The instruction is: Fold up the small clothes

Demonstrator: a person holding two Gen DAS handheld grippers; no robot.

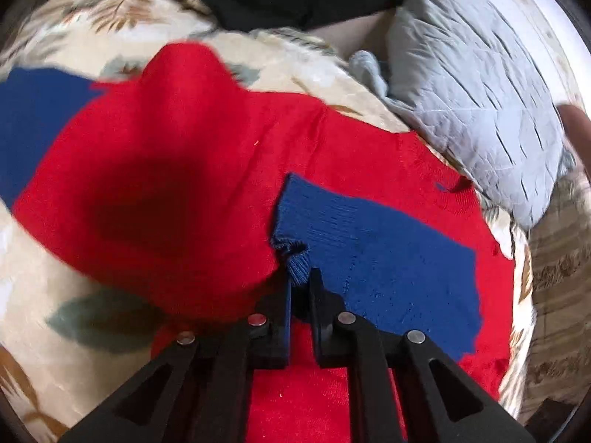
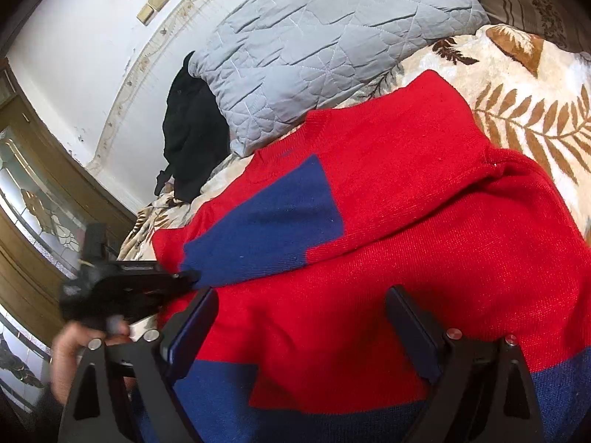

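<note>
Sweater [image 2: 388,221] cuff [image 1: 297,264] pinched in left claw [image 1: 300,277].

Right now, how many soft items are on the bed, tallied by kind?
Garments: 2, a red and blue sweater with its blue cuff pinched in the left tool, and a black garment.
Quilted grey pillows: 1.
Leaf-print blankets: 1.
Total: 4.
The right tool is open above the sweater.
</note>
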